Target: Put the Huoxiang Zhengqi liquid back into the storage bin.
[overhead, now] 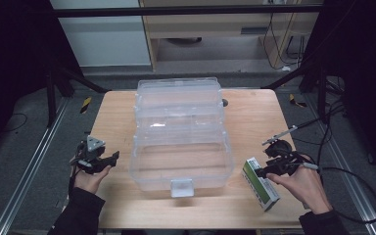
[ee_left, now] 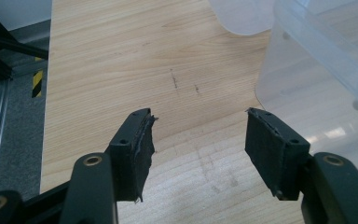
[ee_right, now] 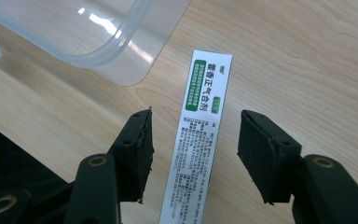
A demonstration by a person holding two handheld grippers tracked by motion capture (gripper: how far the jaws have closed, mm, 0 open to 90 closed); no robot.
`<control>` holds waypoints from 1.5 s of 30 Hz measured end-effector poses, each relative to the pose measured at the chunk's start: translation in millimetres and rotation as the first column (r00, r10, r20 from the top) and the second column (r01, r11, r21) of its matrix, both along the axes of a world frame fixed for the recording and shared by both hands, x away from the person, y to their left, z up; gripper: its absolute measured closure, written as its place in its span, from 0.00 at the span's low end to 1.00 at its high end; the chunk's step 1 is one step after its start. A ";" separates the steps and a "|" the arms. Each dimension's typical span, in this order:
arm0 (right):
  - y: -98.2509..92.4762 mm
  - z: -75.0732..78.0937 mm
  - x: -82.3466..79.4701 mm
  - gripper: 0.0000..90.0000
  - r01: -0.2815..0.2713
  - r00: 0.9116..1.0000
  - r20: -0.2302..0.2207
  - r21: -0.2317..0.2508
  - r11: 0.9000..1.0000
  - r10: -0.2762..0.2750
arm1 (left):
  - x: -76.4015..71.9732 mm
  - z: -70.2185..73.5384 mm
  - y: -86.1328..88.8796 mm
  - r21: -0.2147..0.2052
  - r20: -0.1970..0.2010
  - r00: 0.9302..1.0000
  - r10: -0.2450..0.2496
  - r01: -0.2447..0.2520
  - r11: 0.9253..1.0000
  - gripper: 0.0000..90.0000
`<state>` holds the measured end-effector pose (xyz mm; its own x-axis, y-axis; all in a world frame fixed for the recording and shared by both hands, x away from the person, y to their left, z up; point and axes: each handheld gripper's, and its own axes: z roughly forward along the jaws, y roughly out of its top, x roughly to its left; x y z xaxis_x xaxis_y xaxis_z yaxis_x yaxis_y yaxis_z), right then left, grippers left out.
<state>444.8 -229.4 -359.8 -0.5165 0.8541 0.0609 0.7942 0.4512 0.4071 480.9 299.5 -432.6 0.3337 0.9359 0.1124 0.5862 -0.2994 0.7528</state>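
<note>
Right gripper straddles box, jaws apart, not touching.

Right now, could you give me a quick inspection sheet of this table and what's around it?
Surface: wooden table, a few faint marks, dry.
Job's things: clear plastic box, open, empty as far as seen; green-and-white carton lying flat on the table by the right hand.
Clutter: nothing seen.
Grippers: left gripper open over bare wood beside the box; right gripper open, jaws on either side of the carton, not touching it.
Cables: one loops from the right gripper off the table's right edge; more cables lie on the floor behind.
Surroundings: dark frame, grey floor, wooden cabinet behind.
</note>
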 end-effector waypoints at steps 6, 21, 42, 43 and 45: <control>0.9 -6.5 1.2 0.51 0.002 0.999 -0.037 -0.016 1.000 -0.003 | 0.4 -1.3 0.6 0.001 -0.005 1.000 0.002 -0.002 1.000 0.45; 1.4 -21.5 2.9 0.52 -0.008 0.997 -0.083 -0.036 0.999 0.005 | 0.8 -2.2 -0.2 0.006 -0.009 1.000 0.001 -0.001 1.000 0.45; 4.0 -32.6 7.4 0.63 -0.010 0.991 -0.133 -0.073 0.997 0.000 | 0.9 -3.7 -1.5 0.013 -0.015 1.000 -0.004 0.004 1.000 0.45; 4.2 -32.5 7.5 0.63 -0.010 0.991 -0.134 -0.076 0.997 0.000 | 0.9 -3.7 -1.7 0.012 -0.015 1.000 -0.005 0.005 1.000 0.45; 4.5 -32.6 8.0 0.63 -0.010 0.991 -0.133 -0.078 0.997 -0.001 | 1.1 -4.0 -2.2 0.014 -0.017 1.000 -0.006 0.007 1.000 0.45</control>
<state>452.8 -225.0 -392.4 -0.5120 0.8567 0.0625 0.8368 0.4810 0.2614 482.0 297.3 -436.6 0.3418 0.9321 0.1197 0.5967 -0.3137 0.7386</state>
